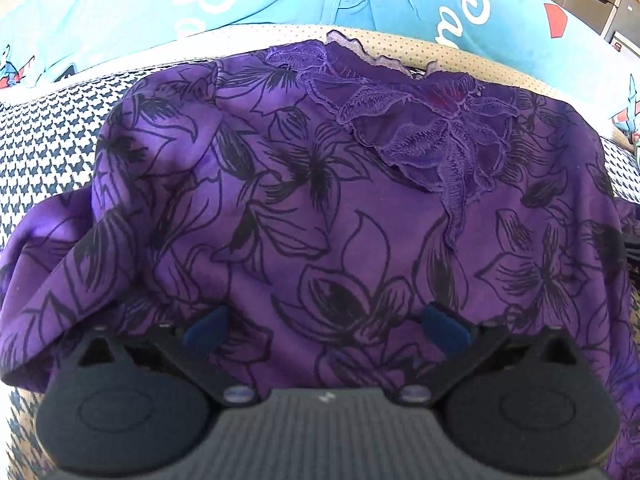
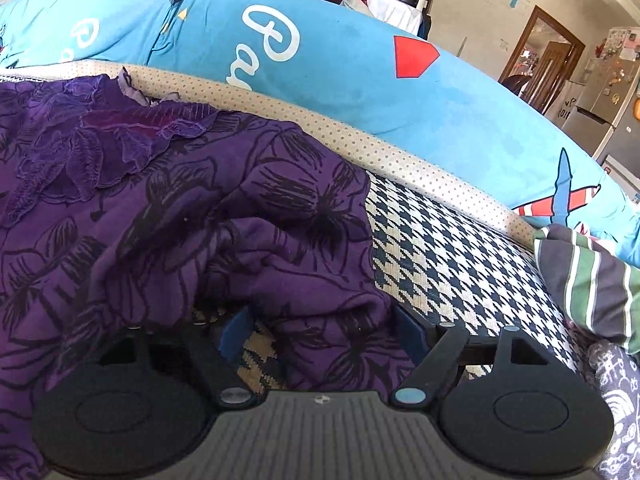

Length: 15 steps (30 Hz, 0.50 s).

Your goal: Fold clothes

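Note:
A purple garment (image 1: 320,208) printed with black flowers lies spread on a houndstooth cover (image 1: 52,140), its lace neckline (image 1: 432,128) at the far side. My left gripper (image 1: 326,326) hovers low over the garment's near part, its blue pads (image 1: 208,326) wide apart and open, with flat cloth beneath them. In the right wrist view the garment (image 2: 160,208) bunches at its right edge. A fold of it (image 2: 332,340) lies between the spread pads (image 2: 408,330) of my right gripper (image 2: 320,332), which is open and does not press on the cloth.
A blue cushion (image 2: 340,80) with white script runs along the far side, behind a dotted beige border (image 2: 400,160). A grey and green striped cloth (image 2: 592,280) and a dark patterned cloth (image 2: 620,400) lie at the right. Bare houndstooth cover (image 2: 460,272) lies between them and the garment.

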### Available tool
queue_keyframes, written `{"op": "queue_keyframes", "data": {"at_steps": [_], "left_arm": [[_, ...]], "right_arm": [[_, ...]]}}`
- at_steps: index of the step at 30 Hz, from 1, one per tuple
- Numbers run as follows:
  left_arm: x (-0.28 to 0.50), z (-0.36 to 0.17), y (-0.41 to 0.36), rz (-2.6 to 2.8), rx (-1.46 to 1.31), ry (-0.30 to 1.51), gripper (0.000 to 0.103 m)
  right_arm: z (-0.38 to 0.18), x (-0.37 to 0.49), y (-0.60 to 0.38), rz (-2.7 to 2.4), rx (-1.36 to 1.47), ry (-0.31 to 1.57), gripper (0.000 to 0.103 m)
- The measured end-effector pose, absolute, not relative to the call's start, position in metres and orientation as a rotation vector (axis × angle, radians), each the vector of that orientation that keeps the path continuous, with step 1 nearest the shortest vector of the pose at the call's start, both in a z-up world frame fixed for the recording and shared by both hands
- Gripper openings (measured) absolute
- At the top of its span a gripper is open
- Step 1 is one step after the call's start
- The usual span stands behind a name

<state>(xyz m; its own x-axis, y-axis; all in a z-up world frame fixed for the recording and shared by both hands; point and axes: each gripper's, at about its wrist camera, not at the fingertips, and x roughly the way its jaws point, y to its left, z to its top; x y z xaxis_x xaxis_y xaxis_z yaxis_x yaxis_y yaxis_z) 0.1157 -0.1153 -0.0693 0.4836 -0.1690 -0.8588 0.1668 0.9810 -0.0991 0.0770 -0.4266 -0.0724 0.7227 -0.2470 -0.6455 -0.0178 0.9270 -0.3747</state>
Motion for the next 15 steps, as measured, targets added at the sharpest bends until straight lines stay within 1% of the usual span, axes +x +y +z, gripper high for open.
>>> {"op": "queue_keyframes", "data": {"at_steps": [4,7,9,10,11,12,13,15], "left_arm": [[0.117,-0.07,-0.116,-0.203,-0.008,1.05,0.103],[0.118,-0.071,-0.116,-0.202,-0.014,1.05,0.103],[0.119,-0.071,-0.116,-0.201,-0.014,1.049,0.103],[0.119,-0.071,-0.117,-0.201,-0.014,1.046,0.103],[0.119,-0.071,-0.117,-0.2,-0.014,1.045,0.103],[0.12,-0.071,-0.117,-0.2,-0.016,1.043,0.103],[0.12,-0.071,-0.116,-0.199,-0.018,1.042,0.103],[0.12,-0.07,-0.116,-0.197,-0.024,1.038,0.103]], "right_arm": [[-0.078,0.087,-0.427,-0.128,-0.357,0.735,0.08],[-0.078,0.093,-0.434,-0.116,-0.288,0.736,0.078],[-0.076,0.095,-0.44,-0.096,-0.214,0.746,0.062],[-0.075,0.095,-0.442,-0.092,-0.185,0.749,0.059],[-0.074,0.096,-0.443,-0.092,-0.171,0.75,0.05],[-0.073,0.095,-0.444,-0.1,-0.172,0.745,0.033],[-0.071,0.095,-0.446,-0.11,-0.163,0.741,0.025],[-0.065,0.095,-0.453,-0.139,-0.119,0.73,0.021]]}}
